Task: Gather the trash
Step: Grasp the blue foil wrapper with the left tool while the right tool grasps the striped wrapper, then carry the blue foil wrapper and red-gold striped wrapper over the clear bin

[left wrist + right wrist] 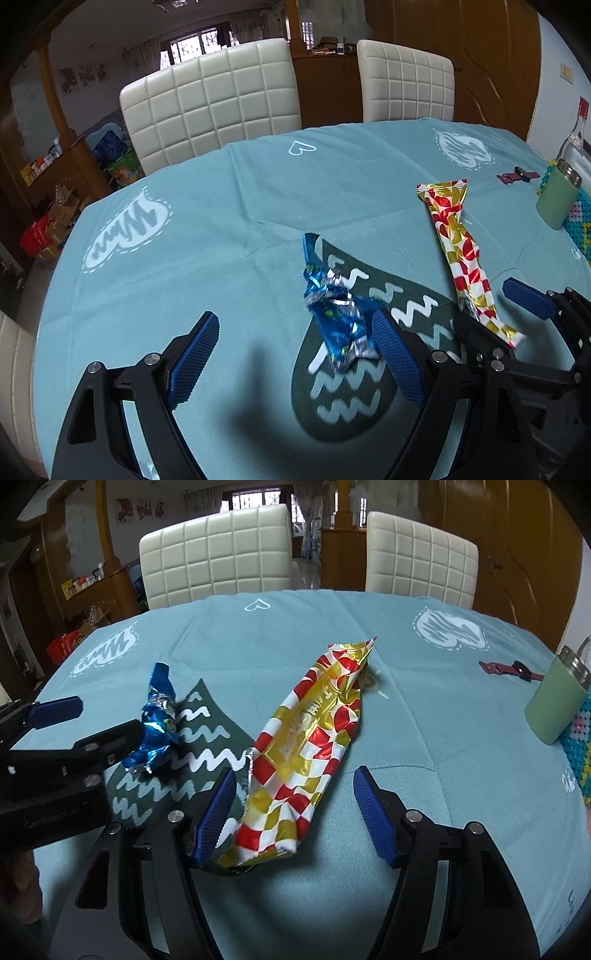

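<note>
The left claw [295,354] is hovering low over the surface [229,206] with its jaws spread wide and nothing clamped between them. Its blue ribbed pads [195,360] are standing well apart, and the crumpled blue foil wrapper [334,314] is lying in the gap between them, close against the right-hand pad; whether it is touching that pad is hard to tell. The wrapper is resting partly on a dark teardrop-shaped print with white zigzag lines [343,387] on the teal tablecloth.

The right claw [295,812] is likewise standing released, jaws wide. The long red, gold and white checkered wrapper [310,749] is lying lengthwise between its fingers, the near end sitting just beside the left pad [216,816] and reaching away toward the far chairs. In the left wrist view the same wrapper [458,251] is stretching past the right claw's blue fingertip [528,302].

Farther out on the right, a pale green tumbler with a metal rim [556,701] is standing beside a beaded mat [580,746], and a small dark red object [511,669] is lying flat near them; what it is cannot be made out. Two cream quilted chairs [218,554] are standing at the far edge of the surface.
</note>
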### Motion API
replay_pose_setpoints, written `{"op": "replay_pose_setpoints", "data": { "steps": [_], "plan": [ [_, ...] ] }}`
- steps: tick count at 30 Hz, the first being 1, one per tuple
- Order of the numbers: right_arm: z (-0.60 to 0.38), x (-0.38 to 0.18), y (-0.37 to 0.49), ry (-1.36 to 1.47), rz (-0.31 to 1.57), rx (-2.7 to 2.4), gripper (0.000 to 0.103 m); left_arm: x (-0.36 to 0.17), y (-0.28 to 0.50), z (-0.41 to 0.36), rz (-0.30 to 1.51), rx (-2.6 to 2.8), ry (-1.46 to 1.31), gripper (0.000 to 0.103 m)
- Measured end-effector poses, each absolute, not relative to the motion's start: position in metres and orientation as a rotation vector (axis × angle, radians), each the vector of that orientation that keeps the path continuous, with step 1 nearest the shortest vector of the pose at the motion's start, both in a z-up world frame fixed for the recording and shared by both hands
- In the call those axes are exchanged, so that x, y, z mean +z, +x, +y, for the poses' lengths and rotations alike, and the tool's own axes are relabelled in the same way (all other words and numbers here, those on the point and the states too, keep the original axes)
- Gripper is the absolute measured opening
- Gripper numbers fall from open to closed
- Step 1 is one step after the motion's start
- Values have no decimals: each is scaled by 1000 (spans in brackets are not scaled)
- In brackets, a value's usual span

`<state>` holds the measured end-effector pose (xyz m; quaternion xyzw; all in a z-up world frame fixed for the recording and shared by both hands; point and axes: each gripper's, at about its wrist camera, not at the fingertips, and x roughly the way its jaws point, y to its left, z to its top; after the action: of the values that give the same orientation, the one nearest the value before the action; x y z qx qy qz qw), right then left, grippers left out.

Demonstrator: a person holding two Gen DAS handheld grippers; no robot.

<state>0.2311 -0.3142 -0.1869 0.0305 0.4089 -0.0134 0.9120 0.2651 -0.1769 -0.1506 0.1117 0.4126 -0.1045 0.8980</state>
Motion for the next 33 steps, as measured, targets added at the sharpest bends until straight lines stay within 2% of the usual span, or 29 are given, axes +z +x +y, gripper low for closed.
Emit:
{"op": "replay_pose_setpoints", "data": {
  "steps": [8,11,12,14,15,16,18,22,33],
  "plan": [
    [-307,-198,243,54,900,22,67,-167,287,-196,861,-195,281,83],
    [-304,-197,244,53,892,20,59,-176,291,-190,881,-172,292,83],
    [-303,-197,243,49,891,21,49,-178,292,-184,886,-171,273,81],
    [-301,-196,242,40,885,24,35,-178,294,-176,890,-184,239,67],
    [-300,-196,242,38,881,29,32,-177,295,-173,894,-196,225,49],
    [-299,-195,241,36,875,28,31,-176,295,-172,899,-209,213,28],
    [-298,-192,238,29,858,23,26,-175,295,-170,912,-227,210,9],
    [-295,-190,235,22,852,30,25,-169,284,-170,875,-257,233,5],
    [-260,-164,207,-27,782,91,22,-134,240,-145,790,-271,255,4]
  ]
}}
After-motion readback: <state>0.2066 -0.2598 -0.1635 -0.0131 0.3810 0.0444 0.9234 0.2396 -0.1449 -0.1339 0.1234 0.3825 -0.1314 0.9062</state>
